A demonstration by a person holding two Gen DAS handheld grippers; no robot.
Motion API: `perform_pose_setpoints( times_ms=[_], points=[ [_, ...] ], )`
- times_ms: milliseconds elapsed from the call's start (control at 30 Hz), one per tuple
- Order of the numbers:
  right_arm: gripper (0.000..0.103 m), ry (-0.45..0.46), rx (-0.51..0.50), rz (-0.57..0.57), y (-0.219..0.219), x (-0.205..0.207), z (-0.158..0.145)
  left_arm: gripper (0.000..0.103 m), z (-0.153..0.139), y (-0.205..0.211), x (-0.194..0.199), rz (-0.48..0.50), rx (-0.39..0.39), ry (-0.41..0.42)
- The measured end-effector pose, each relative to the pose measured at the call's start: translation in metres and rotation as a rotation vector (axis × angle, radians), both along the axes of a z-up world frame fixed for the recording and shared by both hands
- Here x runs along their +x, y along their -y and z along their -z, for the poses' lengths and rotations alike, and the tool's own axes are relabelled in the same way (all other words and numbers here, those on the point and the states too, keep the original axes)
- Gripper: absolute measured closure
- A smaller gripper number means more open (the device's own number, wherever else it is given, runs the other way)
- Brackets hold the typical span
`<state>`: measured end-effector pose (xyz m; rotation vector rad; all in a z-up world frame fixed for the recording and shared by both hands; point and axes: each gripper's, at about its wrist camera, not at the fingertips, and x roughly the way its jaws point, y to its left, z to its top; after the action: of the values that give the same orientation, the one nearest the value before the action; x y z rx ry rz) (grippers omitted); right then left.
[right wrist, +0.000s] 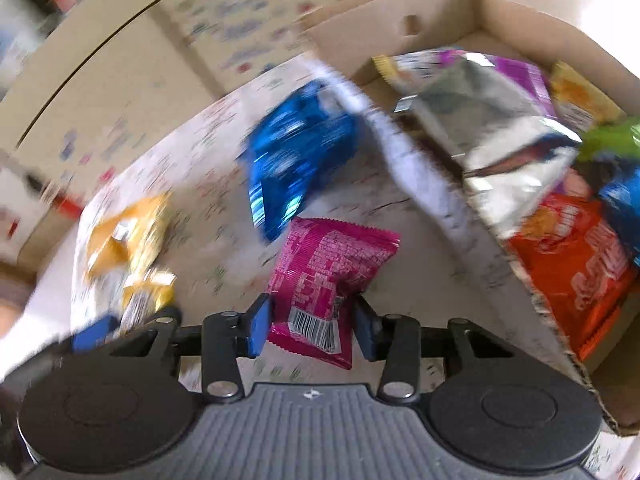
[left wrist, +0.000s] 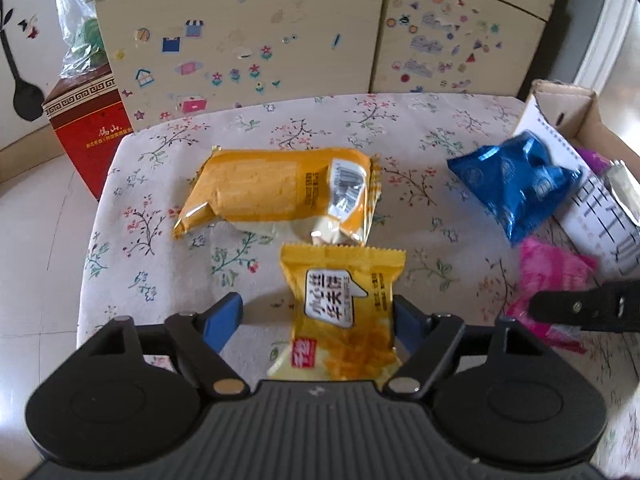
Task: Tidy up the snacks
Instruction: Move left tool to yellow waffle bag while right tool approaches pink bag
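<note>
Closely: right gripper (right wrist: 310, 326) has its blue pads pinched in on the barcode end of the pink snack packet (right wrist: 328, 276), jaws narrow, wrapper creased between them. The packet lies on the floral cloth (right wrist: 400, 292) near the table's right edge, just beside the cardboard box (right wrist: 440, 4).

Left gripper (left wrist: 318, 320): jaws at middling width, straddling the small yellow packet (left wrist: 340, 312). The right pad sits at the wrapper's edge; the left pad stands clear of it, cloth visible between. No grip yet, by my reading. This packet sits toward the near edge, mid-table.

Outward: a larger orange packet (left wrist: 276, 192) lies beyond it, mid-table, its lower seam touching or just overlapping the yellow one's top seam. A blue packet (left wrist: 516, 184) leans against the box's white flap (left wrist: 600, 216) at the right edge. The box already holds several packets, silver, orange and others.

Risks:
- Pink packet is held by one end only; slick film could slip out or swing on the lift and catch the flap.
- Left jaws closing off-centre may shove the yellow packet sideways instead of clamping it.
- The two grippers are near each other; crossing toward the box could collide.
- Right view is blurred, so contact detail is uncertain.
</note>
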<state>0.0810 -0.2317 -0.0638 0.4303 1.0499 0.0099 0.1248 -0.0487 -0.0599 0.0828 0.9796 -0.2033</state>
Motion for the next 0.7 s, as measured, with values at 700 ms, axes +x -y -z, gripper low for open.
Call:
perform_pose_setpoints(
  times_ms=[700],
  points=[
    [0.043, 0.019, -0.124, -0.129, -0.037, 0.013, 0.009, 0.0, 0.01, 0.004, 0.009, 0.074, 0.027, -0.009]
  ],
)
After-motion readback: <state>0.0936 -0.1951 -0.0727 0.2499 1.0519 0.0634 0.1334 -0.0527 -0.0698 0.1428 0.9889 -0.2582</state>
